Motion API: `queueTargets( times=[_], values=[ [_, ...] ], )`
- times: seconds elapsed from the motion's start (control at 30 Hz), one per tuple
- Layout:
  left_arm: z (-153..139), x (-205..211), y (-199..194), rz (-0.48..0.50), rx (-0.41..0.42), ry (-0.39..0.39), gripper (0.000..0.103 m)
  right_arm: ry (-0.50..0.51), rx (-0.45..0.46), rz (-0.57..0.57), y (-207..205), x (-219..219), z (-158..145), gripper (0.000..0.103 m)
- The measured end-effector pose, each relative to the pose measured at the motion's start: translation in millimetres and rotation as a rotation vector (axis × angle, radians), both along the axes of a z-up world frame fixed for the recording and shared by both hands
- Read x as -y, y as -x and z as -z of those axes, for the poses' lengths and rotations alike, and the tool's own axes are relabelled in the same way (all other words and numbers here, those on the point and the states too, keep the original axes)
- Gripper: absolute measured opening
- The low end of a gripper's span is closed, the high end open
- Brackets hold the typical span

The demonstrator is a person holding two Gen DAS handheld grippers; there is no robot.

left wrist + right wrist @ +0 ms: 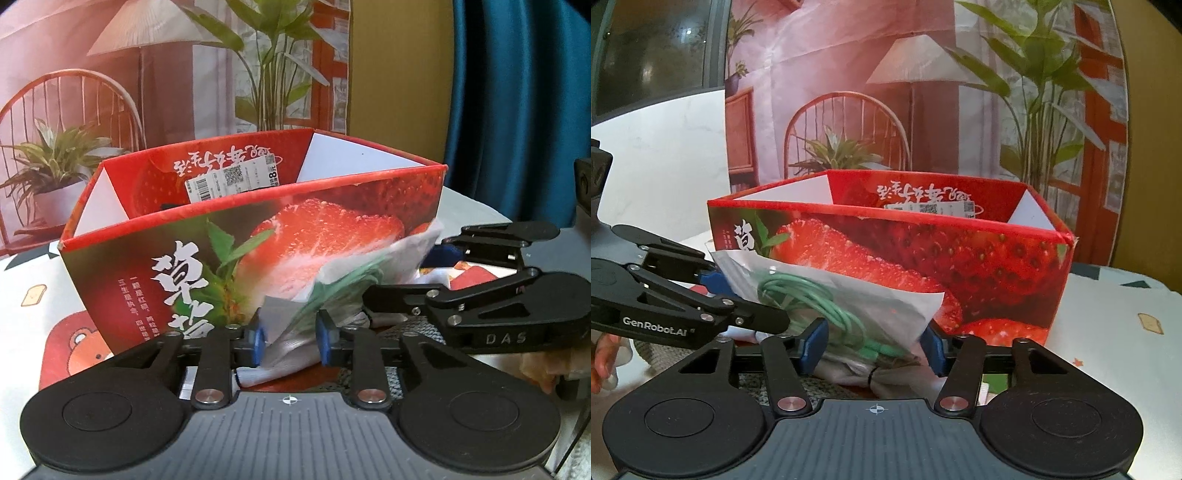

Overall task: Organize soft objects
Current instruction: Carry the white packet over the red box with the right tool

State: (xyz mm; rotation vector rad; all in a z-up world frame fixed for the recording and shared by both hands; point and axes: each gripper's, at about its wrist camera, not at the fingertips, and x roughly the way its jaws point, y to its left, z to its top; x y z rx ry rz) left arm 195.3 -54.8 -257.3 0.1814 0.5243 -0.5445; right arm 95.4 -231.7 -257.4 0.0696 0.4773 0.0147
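Backdrop (pixel 923 92) fills the rear of both views, a printed cloth showing a lamp, a wire chair and leafy potted plants, with a blue curtain (pixel 517 110) hanging at its right edge in the left wrist view. Below it spreads a pale tablecloth (pixel 33 295) printed with a cartoon bear and small toast shapes. On that cloth stands an open strawberry box (pixel 979 266), red cardboard with a large cut-strawberry picture and white Chinese lettering on its near wall, white triangular folds in its inner corners, and a barcode label stuck to its far inner wall. In front of the box, touching or just beside its near wall, is a clear plastic bag (pixel 849 295) holding a coiled green cable (pixel 812 295); its lower end looks bunched and tied. The right gripper (pixel 875 347) has its blue pads at either side of the bag's lower part, set fairly narrow and closed on it. The left gripper (pixel 290 336) reaches in from the other side, its blue pads pinching a crumpled grey-white part of the same bag between them at a narrow setting. A bit of a person's hand (pixel 602 354) shows at the left edge of the right wrist view.
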Motion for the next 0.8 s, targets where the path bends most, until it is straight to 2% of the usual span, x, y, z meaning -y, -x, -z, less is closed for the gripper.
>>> queueTargets(
  times=[0.07, 0.17, 0.4, 0.6, 0.8],
  values=[
    [0.4, 1.2, 1.1, -0.013, 0.001, -0.002, 0.023, 0.002, -0.004, -0.006, -0.5, -2.2, 0.2, 0.042],
    [-2.9, -0.5, 4.6, -0.002, -0.010, 0.013, 0.019, 0.001, 0.002, 0.005, 0.7, -2.2, -1.5, 0.038],
    [-20.2, -9.1, 15.2, -0.035, 0.001, 0.085, 0.019, -0.029, 0.039, 0.027, 9.1, -1.4, -17.5, 0.037],
    [-45.3, -18.4, 31.9, -0.055, 0.057, 0.145, 0.019, -0.013, 0.092, 0.027, 17.4, -8.1, -44.4, 0.036],
    [-83.1, -25.3, 35.9, -0.073, 0.126, 0.196, 0.019, 0.019, 0.157, 0.025, 13.3, -12.9, -84.9, 0.036]
  ],
)
